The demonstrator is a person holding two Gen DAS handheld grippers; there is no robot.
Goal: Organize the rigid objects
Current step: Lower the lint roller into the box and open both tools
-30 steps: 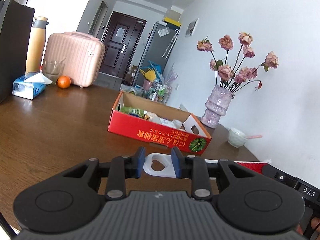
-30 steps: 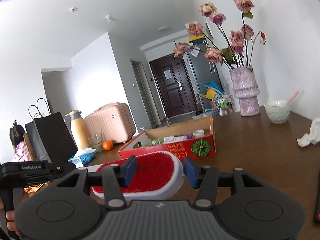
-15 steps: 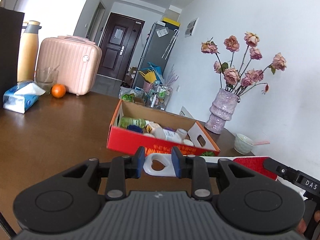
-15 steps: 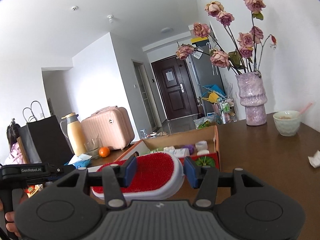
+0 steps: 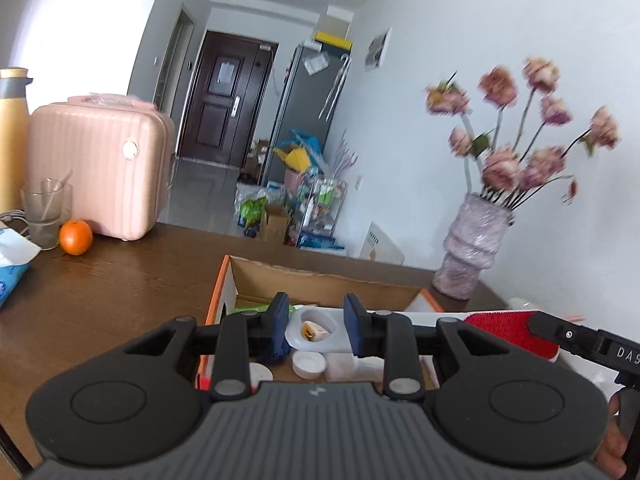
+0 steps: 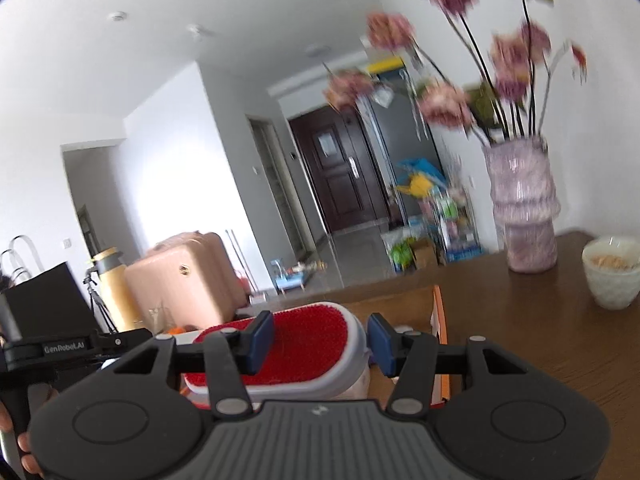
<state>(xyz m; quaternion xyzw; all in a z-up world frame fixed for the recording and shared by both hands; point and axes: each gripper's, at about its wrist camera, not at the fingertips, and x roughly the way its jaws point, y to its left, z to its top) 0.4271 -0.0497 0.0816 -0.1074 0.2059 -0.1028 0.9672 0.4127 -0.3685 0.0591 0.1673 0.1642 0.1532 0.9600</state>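
While both grippers, left (image 5: 316, 326) and right (image 6: 320, 340), clamp a red lint brush (image 6: 296, 344) above the cardboard box (image 5: 320, 280), bottles crowd inside. Far right stands a flower vase (image 5: 472, 248); far left, a pink suitcase (image 5: 96, 172) and an orange (image 5: 75, 237).

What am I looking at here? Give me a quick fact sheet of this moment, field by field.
Held item: red-and-white brush, carried by both grippers
Left gripper: fingers shut on the brush's white looped handle
Right gripper: fingers shut on the brush's red head
Position: above the open cardboard box
Box contents: small bottles and caps
Table: orange, glass, pink case, vase
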